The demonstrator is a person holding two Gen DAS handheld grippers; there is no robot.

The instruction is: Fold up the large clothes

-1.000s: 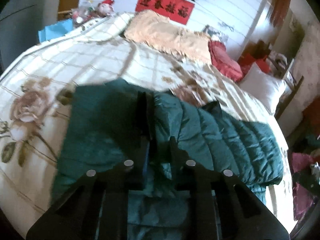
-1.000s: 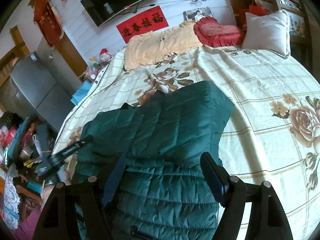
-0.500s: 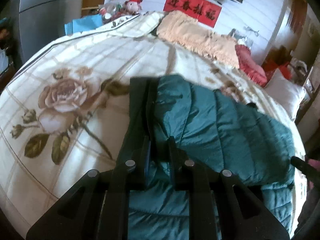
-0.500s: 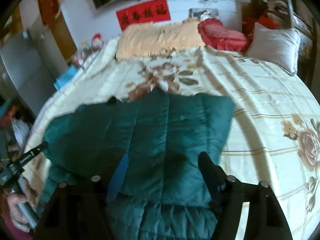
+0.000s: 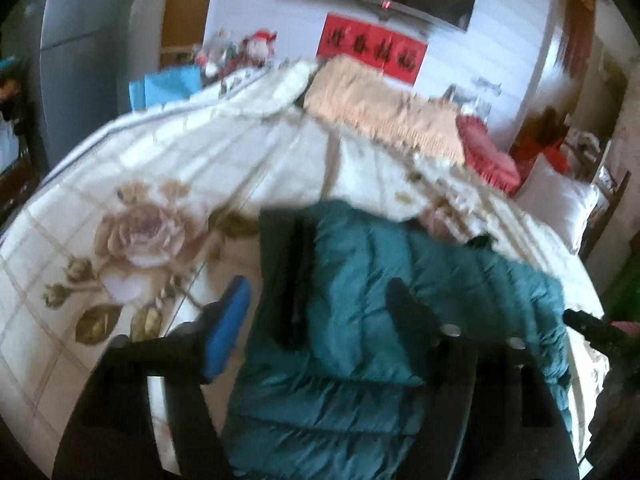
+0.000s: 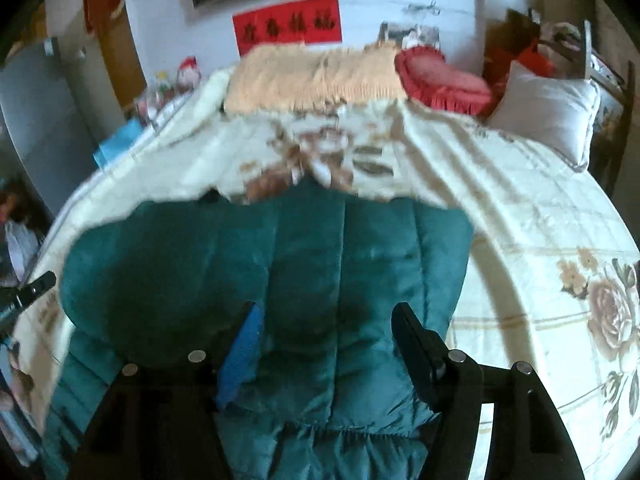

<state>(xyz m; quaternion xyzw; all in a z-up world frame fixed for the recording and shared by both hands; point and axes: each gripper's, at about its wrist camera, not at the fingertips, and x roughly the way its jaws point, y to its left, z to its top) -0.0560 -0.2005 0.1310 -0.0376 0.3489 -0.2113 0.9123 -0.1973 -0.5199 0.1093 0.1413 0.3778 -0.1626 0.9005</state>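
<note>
Teal puffer jacket [image 6: 280, 280] folded on floral bedspread [image 6: 540, 240], left gripper [image 5: 316, 312] jaws wide, right gripper [image 6: 326, 336] jaws wide, both over jacket, gripping nothing

Red wall banner [image 6: 287, 24] with dark Chinese characters, too blurred to read; no other text

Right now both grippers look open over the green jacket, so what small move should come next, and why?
Probably lower the right gripper onto the near folded edge of the green puffer jacket and close. Both the right gripper and the left gripper are open and hold nothing, and the jacket lies partly folded on the floral bedspread, its lower part bunched near the bed's edge, so another fold seems needed.
</note>
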